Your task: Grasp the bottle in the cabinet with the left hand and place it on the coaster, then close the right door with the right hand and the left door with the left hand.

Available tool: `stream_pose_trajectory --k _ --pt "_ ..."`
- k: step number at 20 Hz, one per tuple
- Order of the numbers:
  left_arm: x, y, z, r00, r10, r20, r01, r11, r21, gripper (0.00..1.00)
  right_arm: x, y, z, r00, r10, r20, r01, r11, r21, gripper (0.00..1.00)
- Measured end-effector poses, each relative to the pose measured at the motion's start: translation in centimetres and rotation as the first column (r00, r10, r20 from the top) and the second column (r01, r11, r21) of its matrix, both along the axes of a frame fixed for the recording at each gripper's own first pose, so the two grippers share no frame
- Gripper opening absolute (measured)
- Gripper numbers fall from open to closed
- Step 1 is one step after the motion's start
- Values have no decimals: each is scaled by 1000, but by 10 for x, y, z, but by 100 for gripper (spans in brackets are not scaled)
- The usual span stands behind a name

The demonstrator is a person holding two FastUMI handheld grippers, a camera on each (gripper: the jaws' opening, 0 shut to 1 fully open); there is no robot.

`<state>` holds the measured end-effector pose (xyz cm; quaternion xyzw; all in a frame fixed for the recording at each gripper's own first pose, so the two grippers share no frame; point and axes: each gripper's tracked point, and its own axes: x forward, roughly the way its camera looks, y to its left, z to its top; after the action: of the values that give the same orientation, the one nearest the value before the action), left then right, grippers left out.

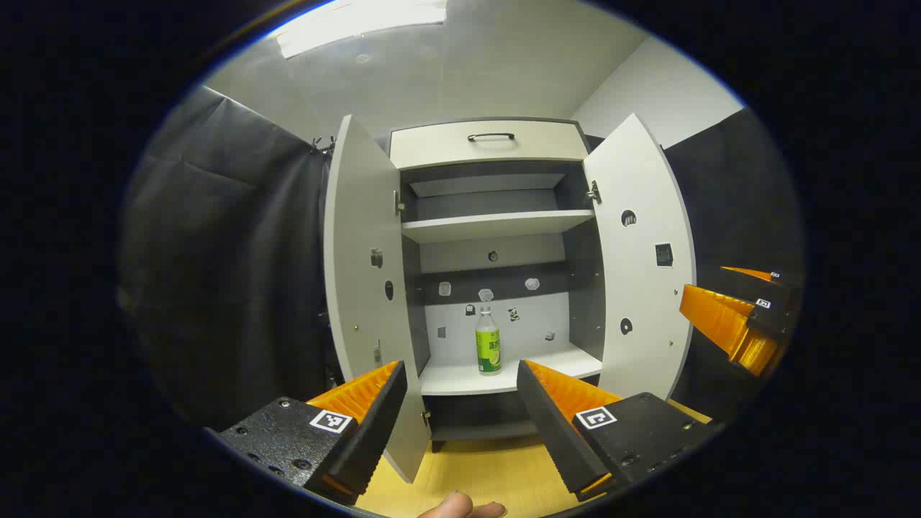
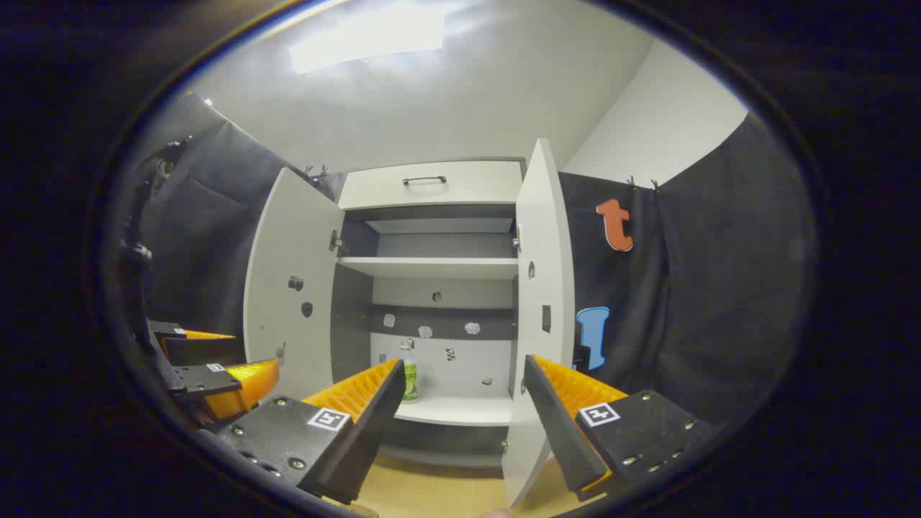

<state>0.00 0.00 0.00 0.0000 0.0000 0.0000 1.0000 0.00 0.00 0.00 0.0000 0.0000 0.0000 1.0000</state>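
A clear bottle (image 1: 488, 347) with a green label stands upright on the lower shelf (image 1: 460, 378) of the white cabinet; in the right gripper view the bottle (image 2: 409, 374) is partly behind a finger. Both cabinet doors stand wide: left door (image 1: 362, 288), right door (image 1: 644, 266). My left gripper (image 1: 460, 410) is open in front of the cabinet, some way short of the bottle, which shows between its fingers. My right gripper (image 2: 460, 410) is open too, near the right door's edge (image 2: 536, 316). The right gripper (image 1: 741, 316) appears at the right of the left gripper view, and the left gripper (image 2: 209, 367) at the left of the right gripper view.
The cabinet has an upper shelf (image 1: 496, 224) and a top drawer with a dark handle (image 1: 491, 136). A wooden surface (image 1: 489, 475) lies below the cabinet. A fingertip (image 1: 460, 508) pokes in at the bottom edge. Black cloth (image 1: 230, 273) hangs on both sides.
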Motion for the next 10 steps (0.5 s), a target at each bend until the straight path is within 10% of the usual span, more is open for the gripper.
stream_pose_trajectory --k 10 --pt "69 -2 -24 997 -70 -37 68 996 -63 97 47 -4 -16 997 -69 -19 69 998 -8 99"
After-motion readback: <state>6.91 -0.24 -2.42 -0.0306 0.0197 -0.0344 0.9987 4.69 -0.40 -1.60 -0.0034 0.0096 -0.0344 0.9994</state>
